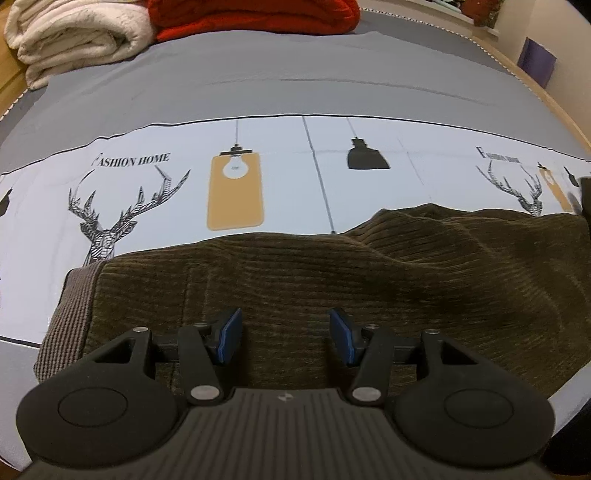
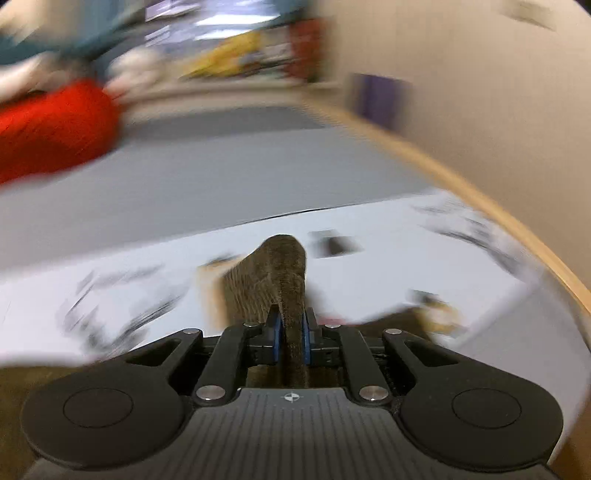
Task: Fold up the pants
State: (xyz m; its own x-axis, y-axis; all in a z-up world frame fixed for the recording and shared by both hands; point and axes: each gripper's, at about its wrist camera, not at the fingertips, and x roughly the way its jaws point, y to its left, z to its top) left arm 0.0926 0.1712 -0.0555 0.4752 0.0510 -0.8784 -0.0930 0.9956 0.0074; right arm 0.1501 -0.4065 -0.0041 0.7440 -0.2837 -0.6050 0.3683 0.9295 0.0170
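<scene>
R gripper (image 2: 291, 332) clamped on pants (image 1: 295, 288); L gripper (image 1: 285, 334) wide open, holding nothing.
Pants lay on bed sheet (image 1: 295, 184); red blanket (image 1: 255, 14) at 12 o'clock.

My left gripper (image 1: 285, 336) hangs low with its jaws spread wide, blue pads (image 1: 229, 334) facing each other, nothing between them. My right gripper (image 2: 291, 334) is clamped tight on the pants (image 2: 275, 273), a fold pinched between its pads.
</scene>
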